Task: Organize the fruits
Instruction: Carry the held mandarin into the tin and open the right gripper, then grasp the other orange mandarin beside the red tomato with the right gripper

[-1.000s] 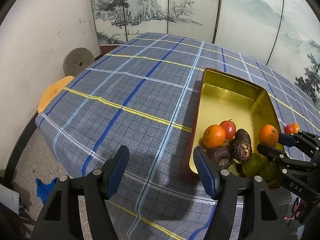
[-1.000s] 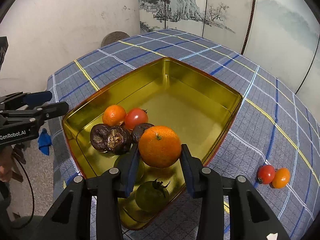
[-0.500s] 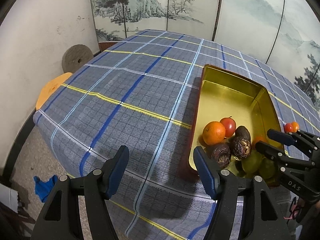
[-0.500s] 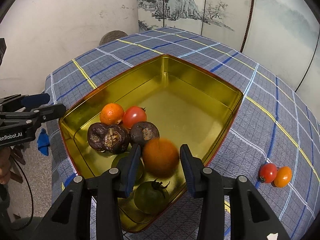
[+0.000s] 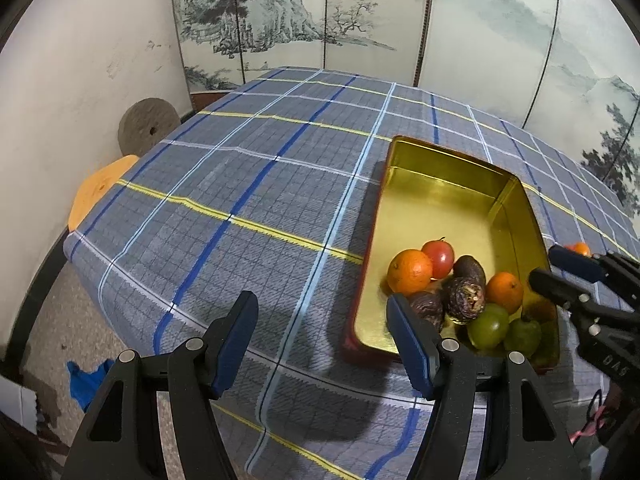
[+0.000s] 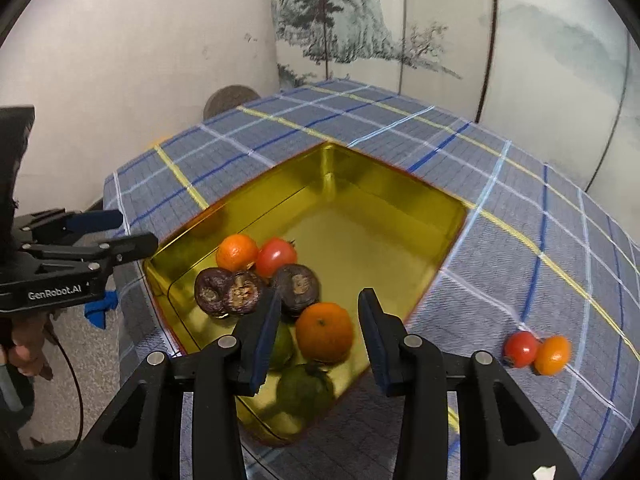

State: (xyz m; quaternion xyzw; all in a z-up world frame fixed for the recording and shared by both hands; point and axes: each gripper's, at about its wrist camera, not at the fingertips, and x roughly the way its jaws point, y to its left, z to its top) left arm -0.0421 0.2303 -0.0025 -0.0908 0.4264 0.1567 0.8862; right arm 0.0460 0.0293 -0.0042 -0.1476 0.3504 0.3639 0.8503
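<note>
Now the right gripper [image 6: 316, 334] tilts downward above the tray [image 6: 392, 184], fingers apart around nothing.

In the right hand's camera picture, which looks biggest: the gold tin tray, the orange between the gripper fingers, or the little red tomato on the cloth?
Largest to smallest:
1. Gold tin tray
2. Round orange lying in the tray
3. Small red tomato on the checked cloth

The orange sits nearer the camera, so that gap may be exaggerated.
</note>
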